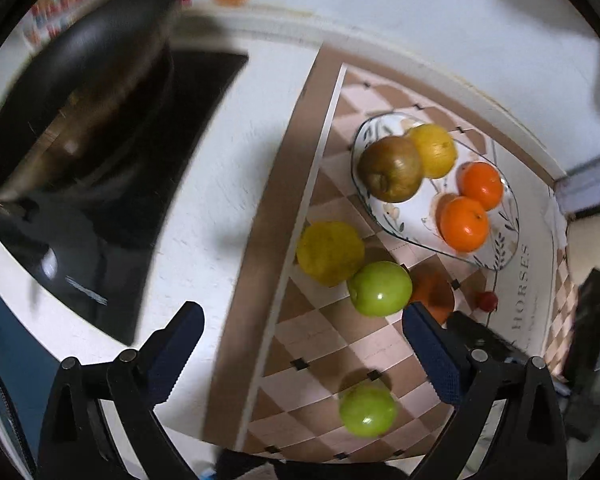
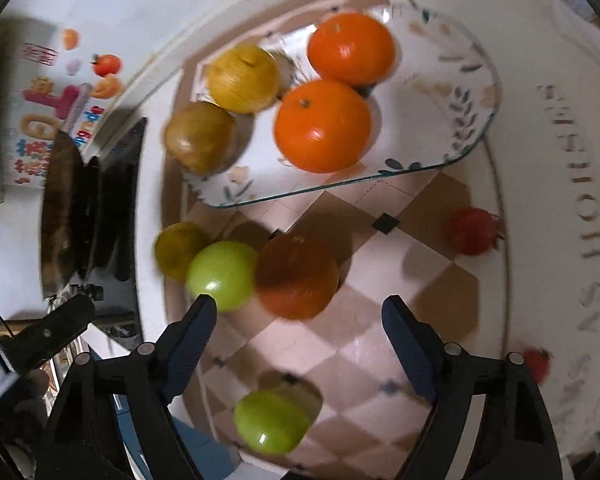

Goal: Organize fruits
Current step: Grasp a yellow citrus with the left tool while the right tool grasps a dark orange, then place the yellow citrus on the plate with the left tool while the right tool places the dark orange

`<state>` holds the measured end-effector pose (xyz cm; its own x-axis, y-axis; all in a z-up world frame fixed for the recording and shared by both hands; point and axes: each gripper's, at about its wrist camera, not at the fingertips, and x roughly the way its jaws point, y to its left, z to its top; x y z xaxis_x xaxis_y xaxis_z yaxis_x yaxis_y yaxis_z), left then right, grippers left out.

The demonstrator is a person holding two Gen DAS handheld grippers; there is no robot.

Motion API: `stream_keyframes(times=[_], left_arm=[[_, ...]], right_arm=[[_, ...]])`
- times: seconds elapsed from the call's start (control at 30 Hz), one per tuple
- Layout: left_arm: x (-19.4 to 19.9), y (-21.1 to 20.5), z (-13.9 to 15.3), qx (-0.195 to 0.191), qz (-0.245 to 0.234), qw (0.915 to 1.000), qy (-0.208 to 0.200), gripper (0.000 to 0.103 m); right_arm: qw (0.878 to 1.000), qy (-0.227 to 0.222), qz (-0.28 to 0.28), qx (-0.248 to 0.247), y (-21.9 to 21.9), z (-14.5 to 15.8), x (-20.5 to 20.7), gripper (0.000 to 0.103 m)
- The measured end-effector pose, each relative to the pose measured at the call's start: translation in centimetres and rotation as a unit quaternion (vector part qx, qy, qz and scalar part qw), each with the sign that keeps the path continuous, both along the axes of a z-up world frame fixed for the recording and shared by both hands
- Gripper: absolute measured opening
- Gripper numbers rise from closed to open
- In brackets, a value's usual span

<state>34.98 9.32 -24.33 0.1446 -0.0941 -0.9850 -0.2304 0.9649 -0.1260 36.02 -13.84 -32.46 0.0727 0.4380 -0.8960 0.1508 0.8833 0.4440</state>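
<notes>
A patterned glass plate point(image 1: 504, 240) point(image 2: 472, 92) on a checkered mat holds a brown fruit point(image 1: 391, 169), a yellow fruit point(image 1: 434, 150) and two oranges point(image 1: 464, 224) point(image 1: 482, 185). On the mat lie a yellow fruit point(image 1: 330, 253), two green apples point(image 1: 380, 289) point(image 1: 367, 410), an orange point(image 2: 298, 276) and a small red fruit point(image 2: 474, 230). My left gripper point(image 1: 302, 322) is open and empty above the mat. My right gripper point(image 2: 298, 316) is open and empty, just short of the loose orange.
A dark pan point(image 1: 80, 92) sits on a black stovetop point(image 1: 140, 200) left of the mat. A white wall with fruit stickers point(image 2: 106, 65) stands behind. A second small red fruit point(image 2: 538, 362) lies at the mat's right edge.
</notes>
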Motion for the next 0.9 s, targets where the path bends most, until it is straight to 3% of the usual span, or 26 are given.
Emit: stream_keyframes(times=[0.13, 0.23, 0.33, 0.43, 0.6, 0.8, 0.9], left_arm=[[2.1, 0.9, -3.6, -0.063, 0.045, 0.9958, 0.048, 0.102], [3.7, 1.0, -5.8, -0.084, 0.063, 0.9916, 0.075, 0.101], [5.0, 0.5, -7.4, -0.087, 0.058, 0.9902, 0.092, 0.101], [5.7, -0.5, -8.3, -0.086, 0.04, 0.9908, 0.097, 0.097], [5.9, -1.8, -9.5, -0.07, 0.017, 0.9924, 0.1, 0.058], [5.1, -2.9, -9.0, -0.035, -0.007, 0.9961, 0.081, 0.057], [3.5, -3.1, -8.3, -0.018, -0.019, 0.997, 0.073, 0.057]], right_arm=[[1.0, 0.018, 0.017, 0.015, 1.0, -2.9, 1.2, 0.067], [0.999, 0.013, 0.029, 0.025, 1.4, -3.2, 1.3, 0.057], [0.998, 0.003, 0.056, -0.014, 1.9, -2.5, 1.2, 0.057], [0.997, 0.002, 0.07, -0.033, 1.9, -2.0, 1.0, 0.057], [0.997, 0.004, 0.067, -0.031, 1.5, -2.1, 0.8, 0.058], [0.998, 0.007, 0.053, -0.025, 1.2, -2.7, 1.6, 0.058], [0.997, 0.007, 0.065, -0.047, 1.5, -2.3, 1.4, 0.057]])
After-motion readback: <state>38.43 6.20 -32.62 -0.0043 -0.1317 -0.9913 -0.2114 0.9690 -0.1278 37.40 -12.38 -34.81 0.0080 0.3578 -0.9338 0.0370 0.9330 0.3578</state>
